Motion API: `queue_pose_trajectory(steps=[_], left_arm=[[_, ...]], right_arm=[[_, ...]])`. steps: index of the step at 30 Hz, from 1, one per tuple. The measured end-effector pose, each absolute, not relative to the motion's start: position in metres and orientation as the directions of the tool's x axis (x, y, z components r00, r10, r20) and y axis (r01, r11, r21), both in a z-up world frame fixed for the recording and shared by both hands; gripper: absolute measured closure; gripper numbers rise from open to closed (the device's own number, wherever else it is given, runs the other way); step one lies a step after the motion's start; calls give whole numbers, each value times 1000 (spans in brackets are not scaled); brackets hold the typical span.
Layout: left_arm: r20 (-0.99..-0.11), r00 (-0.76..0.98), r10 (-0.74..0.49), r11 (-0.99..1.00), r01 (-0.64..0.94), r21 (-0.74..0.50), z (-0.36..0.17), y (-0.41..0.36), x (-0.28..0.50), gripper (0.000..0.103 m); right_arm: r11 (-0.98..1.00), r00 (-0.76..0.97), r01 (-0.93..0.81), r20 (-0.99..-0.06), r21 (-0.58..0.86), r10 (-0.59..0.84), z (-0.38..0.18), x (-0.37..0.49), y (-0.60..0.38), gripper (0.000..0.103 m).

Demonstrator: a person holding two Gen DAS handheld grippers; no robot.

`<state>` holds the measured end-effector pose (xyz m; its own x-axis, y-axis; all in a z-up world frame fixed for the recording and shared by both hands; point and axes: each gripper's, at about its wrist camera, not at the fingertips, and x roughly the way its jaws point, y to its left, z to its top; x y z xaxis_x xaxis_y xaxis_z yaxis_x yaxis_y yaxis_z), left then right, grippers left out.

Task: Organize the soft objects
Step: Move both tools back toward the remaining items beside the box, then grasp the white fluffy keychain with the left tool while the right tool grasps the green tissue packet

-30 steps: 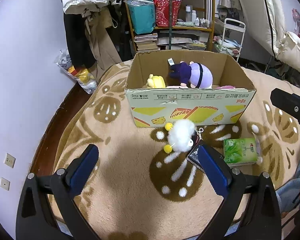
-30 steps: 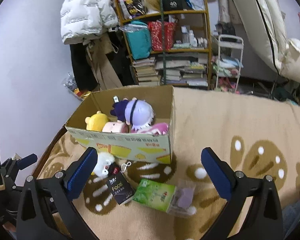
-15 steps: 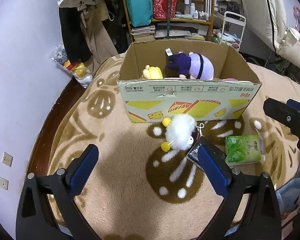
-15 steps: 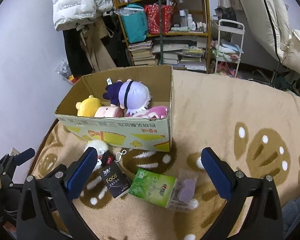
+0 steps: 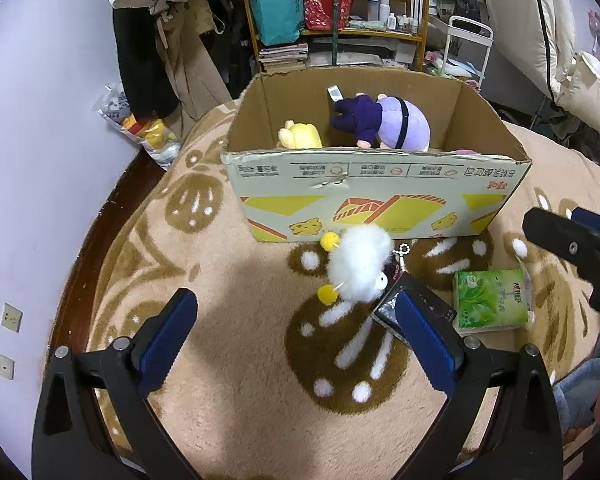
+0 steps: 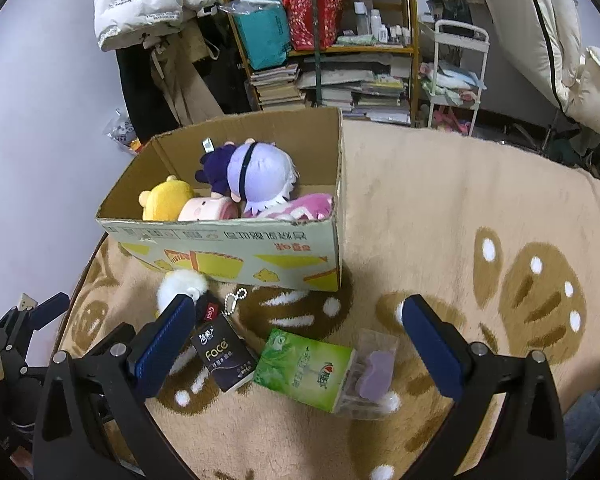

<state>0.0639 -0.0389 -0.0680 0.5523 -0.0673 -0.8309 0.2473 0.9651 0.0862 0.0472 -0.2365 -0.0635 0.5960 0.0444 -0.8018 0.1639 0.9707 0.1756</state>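
Note:
A cardboard box point(image 5: 380, 196) point(image 6: 228, 252) stands on the patterned rug and holds a purple-haired doll point(image 5: 396, 122) point(image 6: 256, 176), a yellow plush point(image 5: 300, 136) point(image 6: 164, 200) and pink plush toys point(image 6: 296, 208). A white fluffy toy with yellow balls point(image 5: 358, 266) point(image 6: 180, 286) lies on the rug in front of the box. My left gripper point(image 5: 296, 328) is open and empty, hovering just before the fluffy toy. My right gripper point(image 6: 300, 336) is open and empty above a green tissue pack point(image 6: 304, 368) point(image 5: 490, 300) and a black tissue pack point(image 6: 224, 354) point(image 5: 416, 308).
A clear pouch with a purple item point(image 6: 370, 376) lies beside the green pack. A shelf with bags and books point(image 6: 320, 40) and a small white cart point(image 6: 456, 76) stand behind the box. Coats point(image 5: 152, 40) hang at the left wall. The rug's dark edge point(image 5: 96, 240) curves on the left.
Both grippers have risen and tilted down a little, so the box and its toys show more from above. The fluffy toy and packs have not moved.

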Motion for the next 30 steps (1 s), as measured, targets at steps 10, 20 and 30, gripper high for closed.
queue_pose_trajectory(steps=[10,20,30], left_arm=[[-846,527,-81,962,262,71,-84,-47,80,5],[-854,505,-123,950,308,45,-104,-55,97,5],[-857,484,-177,945,328,-10,-118,-58,111,5]], right_arm=[[964,506,191,-860,185,65,-86,60,-239,0],[961,469,199,-880,192,78,-97,68,-236,0],[948,393,228,-912,222,119,-113,74,-239,3]])
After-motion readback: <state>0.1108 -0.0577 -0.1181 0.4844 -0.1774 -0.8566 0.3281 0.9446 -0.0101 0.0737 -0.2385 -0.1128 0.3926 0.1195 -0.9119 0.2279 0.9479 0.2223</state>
